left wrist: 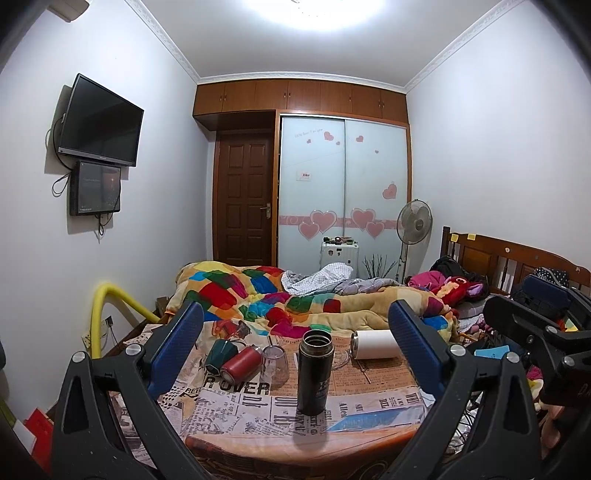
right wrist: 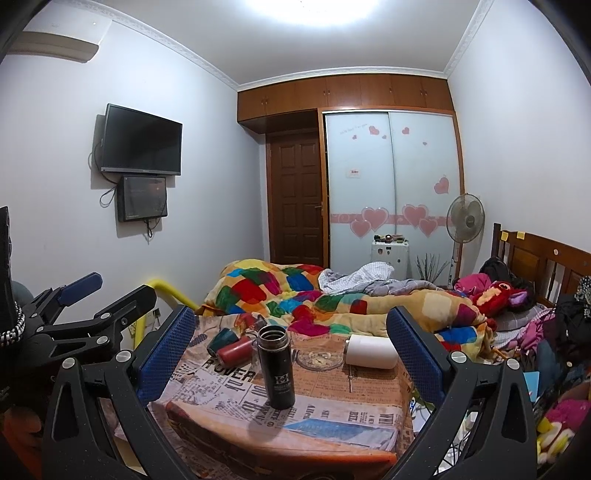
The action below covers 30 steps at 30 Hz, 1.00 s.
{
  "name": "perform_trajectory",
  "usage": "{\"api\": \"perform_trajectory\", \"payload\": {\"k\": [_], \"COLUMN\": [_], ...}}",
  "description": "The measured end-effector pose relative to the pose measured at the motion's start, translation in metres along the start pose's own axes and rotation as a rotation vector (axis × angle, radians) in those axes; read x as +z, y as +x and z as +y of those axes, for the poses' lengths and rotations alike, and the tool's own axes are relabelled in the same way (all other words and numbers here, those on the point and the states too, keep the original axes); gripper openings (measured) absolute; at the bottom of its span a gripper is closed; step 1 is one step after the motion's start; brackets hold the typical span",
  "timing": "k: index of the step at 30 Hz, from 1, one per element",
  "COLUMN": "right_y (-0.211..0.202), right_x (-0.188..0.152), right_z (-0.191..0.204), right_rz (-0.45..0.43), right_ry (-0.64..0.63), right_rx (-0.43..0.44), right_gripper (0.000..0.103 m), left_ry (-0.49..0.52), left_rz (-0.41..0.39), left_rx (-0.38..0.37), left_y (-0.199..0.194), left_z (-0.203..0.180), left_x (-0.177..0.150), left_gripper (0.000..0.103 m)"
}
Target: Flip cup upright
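Left wrist view: my left tool [left wrist: 295, 354] hangs with its jaws apart, empty, like the right tool [right wrist: 291, 354]. Ahead and rightward the white cup [left wrist: 375, 344] lies on its side on the counter [left wrist: 369, 387], mouth probably pointing left; right tool nearer.

A small bedroom is lit from a bright ceiling light [left wrist: 340, 7]. Pale walls are topped by white cornice moulding. On the left wall a dark television [left wrist: 100, 122] is mounted, with a smaller screen [left wrist: 96, 189] hung just below it. The far wall is filled by a brown panelled door [left wrist: 244, 199], wooden overhead cabinets [left wrist: 299, 95] and frosted sliding wardrobe doors [left wrist: 343, 192] decorated with pink hearts. A standing fan [left wrist: 413, 221] is placed beside a wooden headboard [left wrist: 509, 258], and the bed is covered by a multicoloured quilt [left wrist: 258, 295].
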State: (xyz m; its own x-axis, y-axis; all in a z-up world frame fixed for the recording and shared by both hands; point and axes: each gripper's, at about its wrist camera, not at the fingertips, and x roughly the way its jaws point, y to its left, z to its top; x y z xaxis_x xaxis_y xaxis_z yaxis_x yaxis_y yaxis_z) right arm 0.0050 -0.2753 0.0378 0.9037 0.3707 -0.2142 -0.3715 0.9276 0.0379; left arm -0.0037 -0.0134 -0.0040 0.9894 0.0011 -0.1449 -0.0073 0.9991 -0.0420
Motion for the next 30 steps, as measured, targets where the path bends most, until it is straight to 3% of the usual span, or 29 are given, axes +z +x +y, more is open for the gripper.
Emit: {"api": "perform_trajectory", "payload": {"k": [30], "right_y": [-0.0001], "right_x": [0.0013], "right_z": [-0.0027], "right_rz": [0.003], "right_ry": [0.009], "right_rx": [-0.014], "right_gripper": [0.103], "left_ry": [0.000], "left_rz": [0.004], "left_rx": [-0.015], "left_y": [-0.0005], "left_z": [-0.0034], "left_x": [0.0062], "left_gripper": [0.101]}}
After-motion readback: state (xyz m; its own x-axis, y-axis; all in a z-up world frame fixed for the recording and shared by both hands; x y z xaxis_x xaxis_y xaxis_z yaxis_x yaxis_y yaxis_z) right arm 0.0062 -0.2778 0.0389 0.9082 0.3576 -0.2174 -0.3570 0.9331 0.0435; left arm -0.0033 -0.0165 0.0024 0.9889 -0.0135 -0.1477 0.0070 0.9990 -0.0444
